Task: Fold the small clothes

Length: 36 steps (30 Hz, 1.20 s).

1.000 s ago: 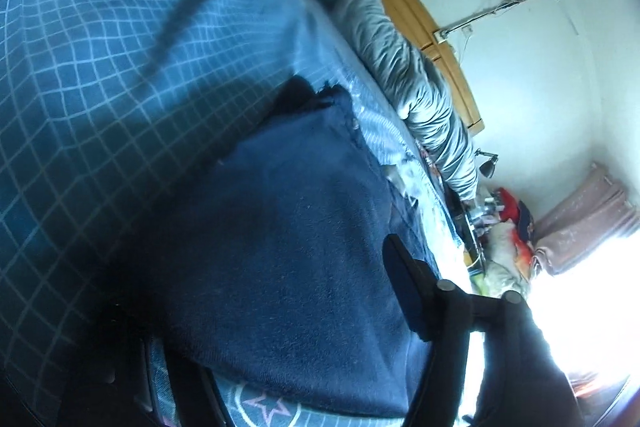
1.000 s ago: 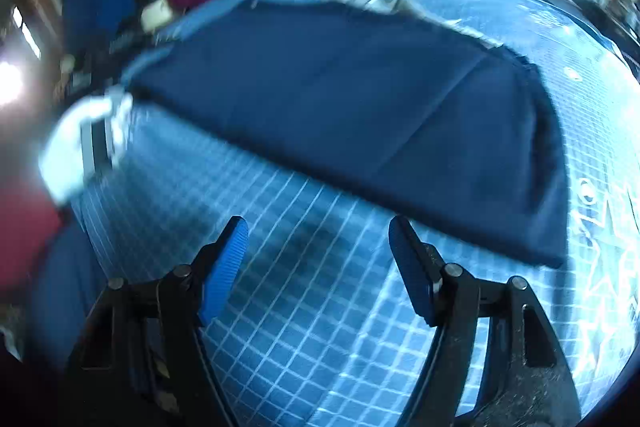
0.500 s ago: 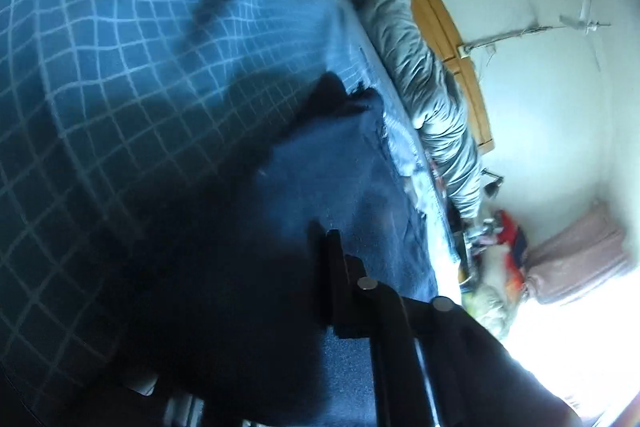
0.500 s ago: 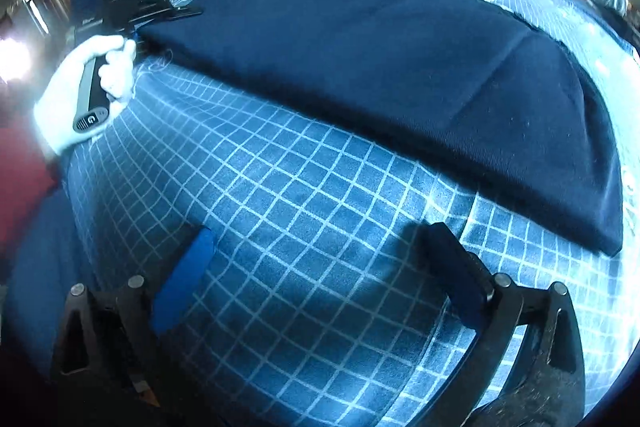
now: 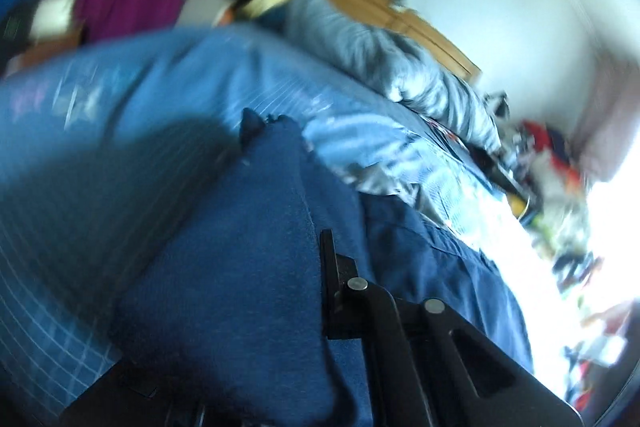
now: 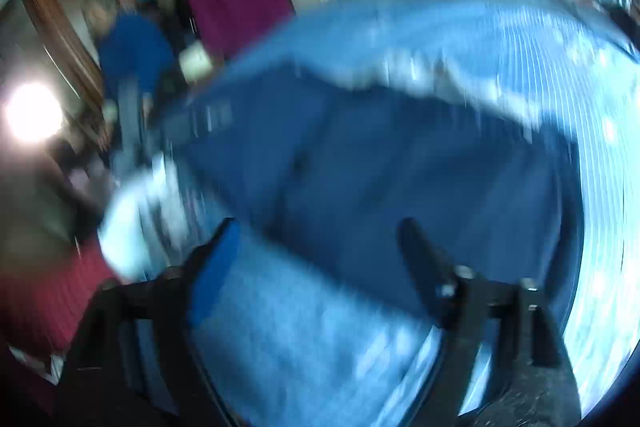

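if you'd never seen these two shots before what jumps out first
The dark navy garment spread across the middle of the blue checked bedspread. In the left wrist view, the left gripper is shut on a raised fold of it in the foreground, while the right gripper hangs open at its near edge. Both views are motion-blurred.

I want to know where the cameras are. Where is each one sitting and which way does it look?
Left wrist: sits on the left gripper, low over the bed, looking along the navy cloth it pinches; only its black fingers show.
Right wrist: sits on the right gripper, looking across the bed at the cloth; its open fingers and a white-gloved hand show.
Both share the cloth, bed and grey quilt.
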Each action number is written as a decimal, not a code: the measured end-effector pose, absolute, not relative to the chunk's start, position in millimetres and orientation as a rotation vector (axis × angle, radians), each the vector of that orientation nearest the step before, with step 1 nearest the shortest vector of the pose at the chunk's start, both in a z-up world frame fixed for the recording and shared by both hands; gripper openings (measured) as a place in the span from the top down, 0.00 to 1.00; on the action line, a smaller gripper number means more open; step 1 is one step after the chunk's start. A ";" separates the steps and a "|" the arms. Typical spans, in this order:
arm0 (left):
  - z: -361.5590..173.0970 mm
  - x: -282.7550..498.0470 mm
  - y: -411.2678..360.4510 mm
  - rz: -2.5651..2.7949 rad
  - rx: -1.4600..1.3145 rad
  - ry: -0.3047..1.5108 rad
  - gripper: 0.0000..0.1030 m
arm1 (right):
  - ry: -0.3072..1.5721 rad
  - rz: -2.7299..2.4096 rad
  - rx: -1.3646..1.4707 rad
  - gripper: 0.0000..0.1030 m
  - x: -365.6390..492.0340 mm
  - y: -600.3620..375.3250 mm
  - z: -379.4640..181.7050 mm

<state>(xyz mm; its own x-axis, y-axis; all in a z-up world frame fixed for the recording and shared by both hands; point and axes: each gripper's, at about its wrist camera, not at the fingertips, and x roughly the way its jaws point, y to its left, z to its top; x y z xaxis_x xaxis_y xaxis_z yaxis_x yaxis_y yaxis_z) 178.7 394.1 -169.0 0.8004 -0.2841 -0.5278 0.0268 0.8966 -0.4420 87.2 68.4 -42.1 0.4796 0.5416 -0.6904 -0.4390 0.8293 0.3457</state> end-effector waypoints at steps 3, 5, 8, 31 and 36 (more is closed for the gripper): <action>-147.8 170.2 359.0 -0.197 -0.300 0.574 0.99 | 0.836 0.687 0.172 0.14 153.3 91.7 -17.5; -138.3 165.7 339.1 -0.226 -0.242 0.556 0.99 | 0.854 0.771 0.204 0.11 198.0 119.3 -17.0; -128.6 160.3 306.8 -0.281 -0.158 0.546 0.99 | 0.935 0.803 0.247 0.11 246.4 150.7 -40.3; -158.9 167.5 58.2 -0.795 0.191 0.776 0.90 | 0.932 0.450 0.632 0.91 216.3 -85.9 -150.2; -167.3 176.4 17.7 -0.829 0.233 0.831 0.90 | 0.932 0.431 0.741 0.92 204.8 -117.9 -165.7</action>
<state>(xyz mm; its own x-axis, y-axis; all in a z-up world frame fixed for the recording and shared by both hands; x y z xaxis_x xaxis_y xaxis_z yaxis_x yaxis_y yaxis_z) 176.4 17.7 -167.3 0.3897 -0.5588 -0.7320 0.7304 0.6716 -0.1239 204.8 -117.9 -165.7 0.5394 0.6266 -0.5625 -0.0231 0.6788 0.7340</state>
